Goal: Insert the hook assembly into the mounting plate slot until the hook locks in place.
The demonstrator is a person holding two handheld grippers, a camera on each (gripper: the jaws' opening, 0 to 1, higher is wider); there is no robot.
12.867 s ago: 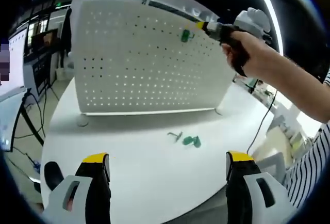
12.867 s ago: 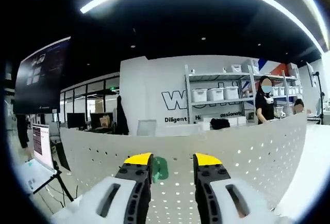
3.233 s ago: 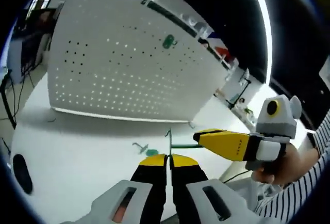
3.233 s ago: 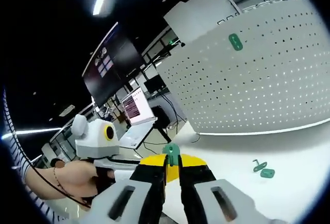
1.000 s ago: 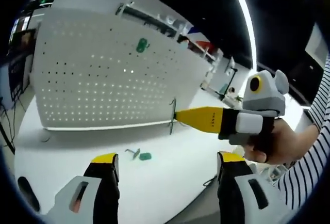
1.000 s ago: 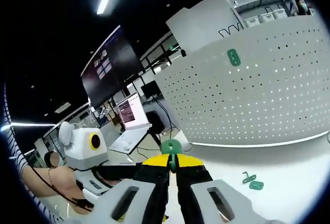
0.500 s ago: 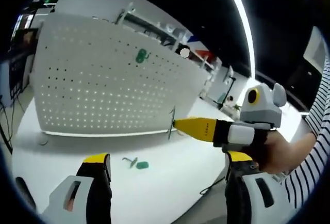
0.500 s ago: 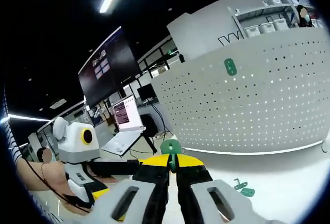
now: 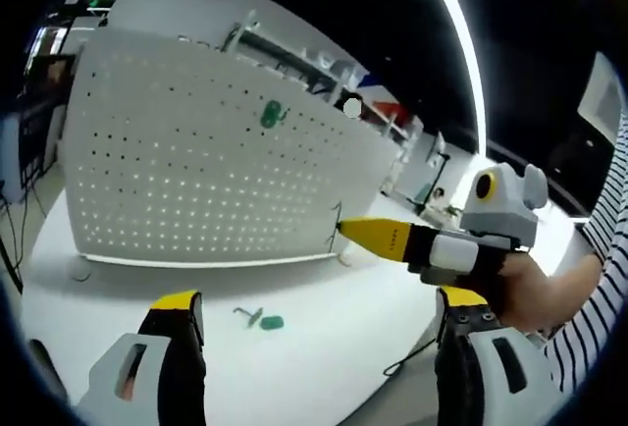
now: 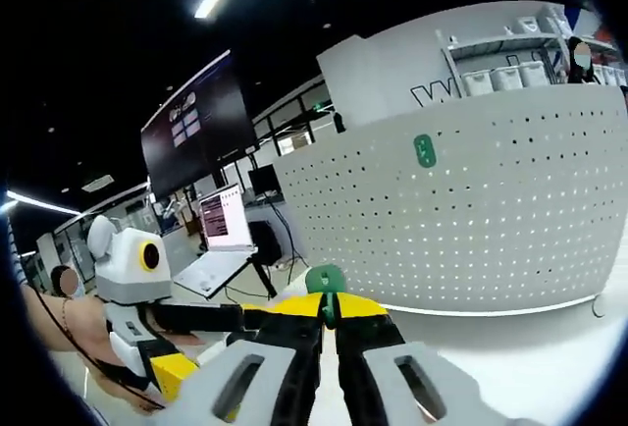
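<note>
Swung toward the pegboard (image 10: pixel 471 220) with the right gripper (image 10: pixel 328 310), jaws clenched on a green hook assembly (image 10: pixel 325 280), its wire end visible at the yellow tips in the left gripper view (image 9: pixel 336 225). Left gripper (image 9: pixel 319 318) kept low, jaws released wide, empty. Compared with earlier: no longer pinching the hook jointly. One green hook (image 9: pixel 271 113) already mounted; spare parts (image 9: pixel 261 320) lying on the white table (image 9: pixel 334 328). Probably insertion next.
</note>
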